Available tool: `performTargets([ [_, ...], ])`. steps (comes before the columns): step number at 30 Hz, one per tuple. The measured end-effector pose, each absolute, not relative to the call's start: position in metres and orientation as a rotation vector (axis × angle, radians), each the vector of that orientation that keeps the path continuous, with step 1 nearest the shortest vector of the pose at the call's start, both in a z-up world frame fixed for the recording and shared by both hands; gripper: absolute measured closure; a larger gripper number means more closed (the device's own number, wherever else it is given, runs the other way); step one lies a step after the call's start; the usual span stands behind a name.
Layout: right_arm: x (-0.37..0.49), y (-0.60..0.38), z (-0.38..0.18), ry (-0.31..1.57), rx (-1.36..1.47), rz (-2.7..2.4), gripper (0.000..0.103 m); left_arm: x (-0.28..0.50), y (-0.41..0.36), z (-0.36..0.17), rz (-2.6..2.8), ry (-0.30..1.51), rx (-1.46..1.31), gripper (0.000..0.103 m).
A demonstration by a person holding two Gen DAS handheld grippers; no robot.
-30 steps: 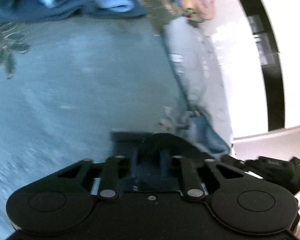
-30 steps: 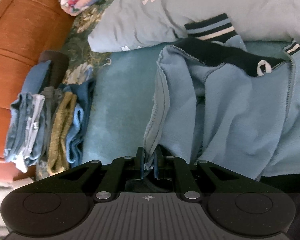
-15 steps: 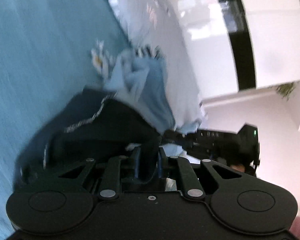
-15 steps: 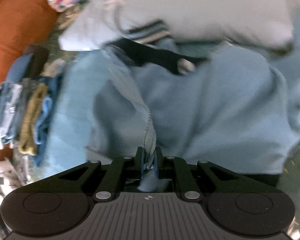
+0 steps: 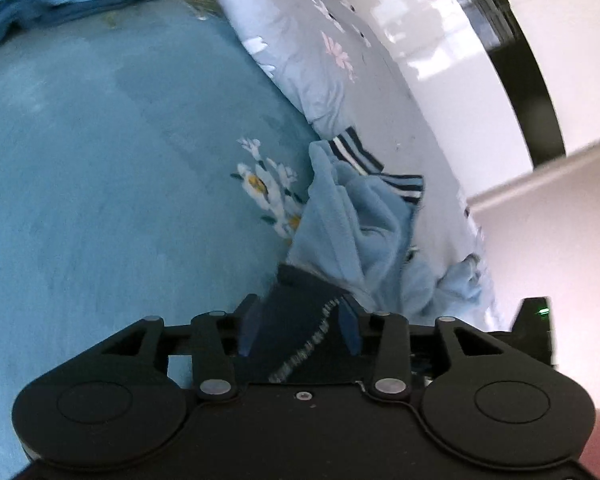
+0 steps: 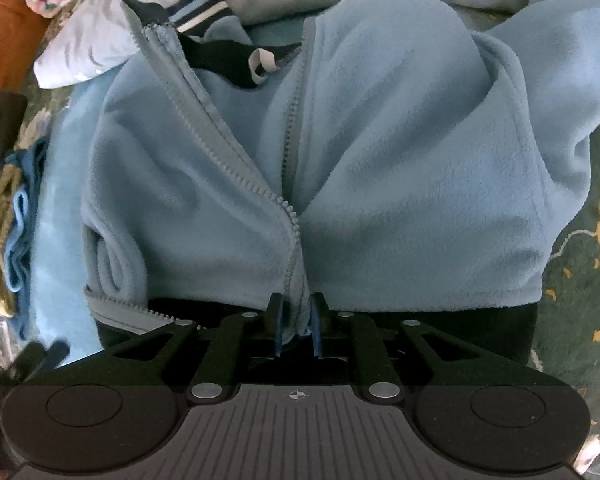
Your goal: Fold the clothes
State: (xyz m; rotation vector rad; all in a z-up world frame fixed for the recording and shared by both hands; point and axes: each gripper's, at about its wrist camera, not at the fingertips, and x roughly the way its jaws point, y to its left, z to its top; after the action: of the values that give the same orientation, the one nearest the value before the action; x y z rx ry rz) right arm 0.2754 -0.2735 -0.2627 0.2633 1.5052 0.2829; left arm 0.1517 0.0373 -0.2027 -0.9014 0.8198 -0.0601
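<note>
Light-blue fleece zip jacket [image 6: 380, 168] lies spread on the blue bedspread [image 5: 100, 160], collar end toward the grey floral pillow [image 5: 324, 64], dark hem band toward the grippers. Zipper [image 6: 236, 160] open most of its length; the two front panels meet only near the hem. Striped navy-and-white rib trim [image 6: 200, 6] shows at the collar end, against the pillow.

Right gripper [image 6: 296, 322]: jaws narrowed onto the fleece at the base of the zipper, cloth bunched between the blue pads. Probably holding the front closed and the hem line taut so the body stays square.

Left gripper [image 5: 298, 326]: jaws stand apart, dark hem band with a line of pale stitching lying between them; pads not visibly pressing. Reads as released, or not yet clenched.

Stack of folded clothes [image 6: 8, 232] sits at the bed's far-left edge, well apart from the jacket, likely the finished pile.

Judgement: early in this garment. Front laid out, no fold visible. The left side's sleeve is rolled under at the hem [image 6: 112, 264] and may need flattening first.
</note>
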Motion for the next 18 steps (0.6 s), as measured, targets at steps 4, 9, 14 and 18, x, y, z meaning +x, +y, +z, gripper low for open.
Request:
performTargets([
  [4, 0.276, -0.272, -0.264, 1.51, 0.249, 0.278, 0.09, 0.178, 0.031, -0.223, -0.143, 0.891, -0.875, 0.047],
  [9, 0.277, -0.266, -0.264, 1.505, 0.219, 0.279, 0.09, 0.187, 0.025, -0.239, -0.195, 0.951, -0.873, 0.05],
  [14, 0.274, -0.264, -0.262, 1.494, 0.21, 0.275, 0.09, 0.179, 0.023, -0.231, -0.18, 0.914, -0.842, 0.083],
  [18, 0.271, -0.267, -0.261, 1.485, 0.226, 0.269, 0.09, 0.172, 0.018, -0.22, -0.154, 0.907, -0.795, 0.087],
])
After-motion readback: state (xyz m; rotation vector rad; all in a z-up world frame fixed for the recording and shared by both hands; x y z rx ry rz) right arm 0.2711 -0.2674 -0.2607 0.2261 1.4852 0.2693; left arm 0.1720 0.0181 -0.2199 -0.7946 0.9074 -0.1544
